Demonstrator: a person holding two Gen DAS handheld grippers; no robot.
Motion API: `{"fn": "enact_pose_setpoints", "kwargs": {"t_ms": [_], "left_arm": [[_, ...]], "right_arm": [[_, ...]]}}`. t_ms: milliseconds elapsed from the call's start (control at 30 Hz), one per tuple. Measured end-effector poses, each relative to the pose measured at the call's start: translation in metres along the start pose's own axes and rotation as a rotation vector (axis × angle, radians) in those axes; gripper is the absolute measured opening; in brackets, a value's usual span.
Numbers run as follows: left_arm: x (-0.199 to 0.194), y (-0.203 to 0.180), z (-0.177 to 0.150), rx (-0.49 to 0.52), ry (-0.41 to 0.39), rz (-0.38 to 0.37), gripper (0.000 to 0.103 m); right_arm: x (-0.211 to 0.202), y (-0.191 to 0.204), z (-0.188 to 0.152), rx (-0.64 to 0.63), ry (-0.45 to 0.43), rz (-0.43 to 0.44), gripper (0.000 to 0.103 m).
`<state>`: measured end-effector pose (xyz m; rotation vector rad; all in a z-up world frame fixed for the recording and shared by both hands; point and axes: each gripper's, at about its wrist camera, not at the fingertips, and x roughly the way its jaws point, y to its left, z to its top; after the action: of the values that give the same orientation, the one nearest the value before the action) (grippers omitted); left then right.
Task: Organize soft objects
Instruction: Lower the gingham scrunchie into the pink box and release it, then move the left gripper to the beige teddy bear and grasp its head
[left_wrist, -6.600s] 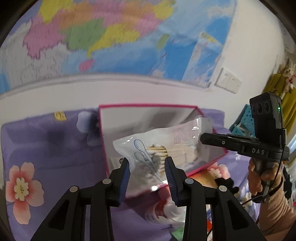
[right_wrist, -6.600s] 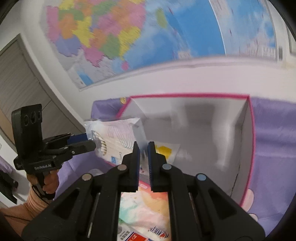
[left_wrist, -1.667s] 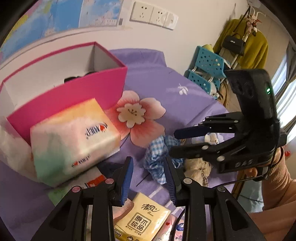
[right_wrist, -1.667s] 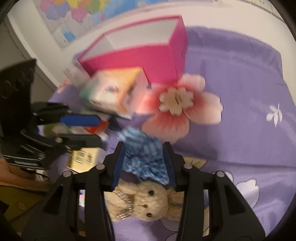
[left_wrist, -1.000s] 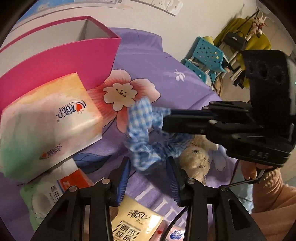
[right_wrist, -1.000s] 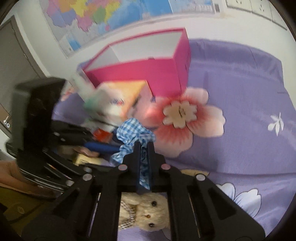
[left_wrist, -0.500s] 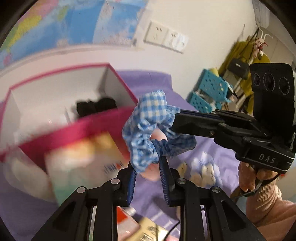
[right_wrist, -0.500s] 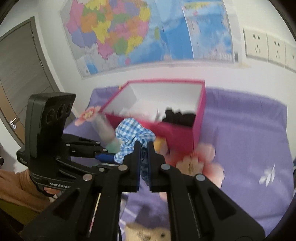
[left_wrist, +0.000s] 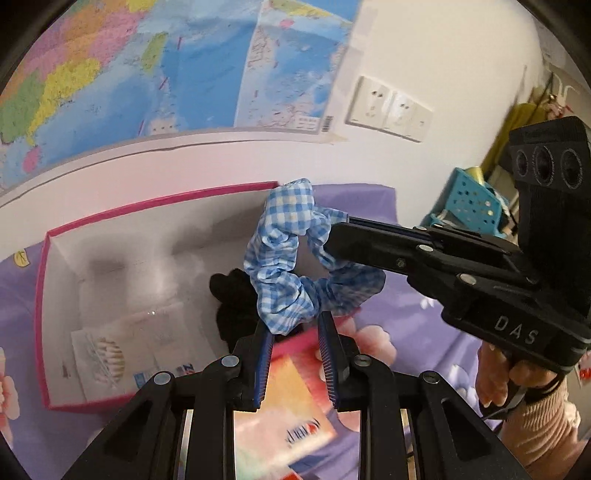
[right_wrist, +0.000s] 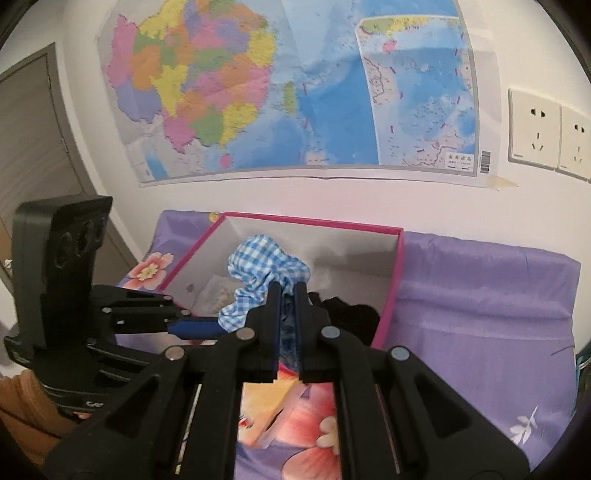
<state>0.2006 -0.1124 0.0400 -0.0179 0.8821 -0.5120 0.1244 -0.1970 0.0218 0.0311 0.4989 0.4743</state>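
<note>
Blue gingham scrunchie (left_wrist: 295, 266) hangs in the air over the open pink box (left_wrist: 155, 206), stretched between both tools. Right hand-held gripper (right_wrist: 285, 291) has its jaws pressed together on one side of the fabric. Left hand-held gripper (left_wrist: 295, 328) pinches the bottom edge, jaws narrowly apart with cloth between the blue pads (left_wrist: 266, 343). Inside the box: a black cloth item (left_wrist: 232, 291) and a cotton swab packet (left_wrist: 107, 354). Tissue pack (left_wrist: 291, 406) lies on the purple floral sheet (right_wrist: 480, 314) below.

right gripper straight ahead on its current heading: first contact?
Likely the pink box. The right gripper, shut on the scrunchie, points over its near wall, roughly toward the black item inside. Depth unclear.
</note>
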Motion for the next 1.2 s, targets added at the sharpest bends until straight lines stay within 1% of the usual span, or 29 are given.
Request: {"fn": "enact_pose_setpoints", "kwargs": {"t_ms": [100, 233, 267, 300, 333, 433, 467, 500, 667, 800, 900, 1033, 1067, 1200], "left_arm": [[0.007, 0.009, 0.001, -0.015, 0.021, 0.012, 0.024], [0.018, 0.013, 0.0, -0.035, 0.04, 0.05, 0.024], [0.02, 0.014, -0.001, -0.037, 0.042, 0.065, 0.025], [0.021, 0.015, -0.001, -0.037, 0.043, 0.072, 0.026], [0.021, 0.016, -0.003, -0.04, 0.043, 0.072, 0.028], [0.019, 0.018, -0.005, -0.045, 0.043, 0.076, 0.031], [0.019, 0.018, -0.006, -0.045, 0.042, 0.08, 0.034], [0.016, 0.019, -0.007, -0.046, 0.036, 0.084, 0.034], [0.003, 0.018, -0.013, -0.037, 0.01, 0.082, 0.034], [-0.017, 0.011, -0.022, -0.018, -0.027, 0.071, 0.034], [-0.033, 0.001, -0.03, 0.01, -0.051, 0.035, 0.034], [-0.05, -0.019, -0.047, 0.077, -0.069, -0.013, 0.037], [-0.052, -0.023, -0.052, 0.093, -0.067, -0.026, 0.039], [-0.053, -0.04, -0.068, 0.145, -0.04, -0.085, 0.04]], "right_arm": [[0.016, -0.008, 0.001, 0.014, 0.019, -0.011, 0.008], [0.032, -0.018, -0.003, 0.034, 0.055, -0.023, 0.009], [0.035, -0.02, -0.004, 0.039, 0.063, -0.029, 0.009], [0.038, -0.022, -0.005, 0.044, 0.068, -0.043, 0.012], [0.04, -0.024, -0.006, 0.046, 0.072, -0.052, 0.014], [0.041, -0.027, -0.008, 0.058, 0.084, -0.075, 0.014], [0.04, -0.028, -0.009, 0.059, 0.085, -0.081, 0.016], [0.039, -0.029, -0.008, 0.064, 0.081, -0.088, 0.017], [0.015, -0.028, -0.009, 0.076, 0.046, -0.068, 0.017], [-0.008, -0.023, -0.014, 0.096, 0.028, -0.027, 0.018], [-0.029, -0.018, -0.018, 0.113, 0.01, 0.015, 0.018], [-0.059, -0.009, -0.026, 0.141, -0.022, 0.074, 0.019], [-0.067, -0.005, -0.028, 0.142, -0.028, 0.086, 0.019], [-0.095, 0.008, -0.041, 0.149, -0.03, 0.115, 0.021]]}}
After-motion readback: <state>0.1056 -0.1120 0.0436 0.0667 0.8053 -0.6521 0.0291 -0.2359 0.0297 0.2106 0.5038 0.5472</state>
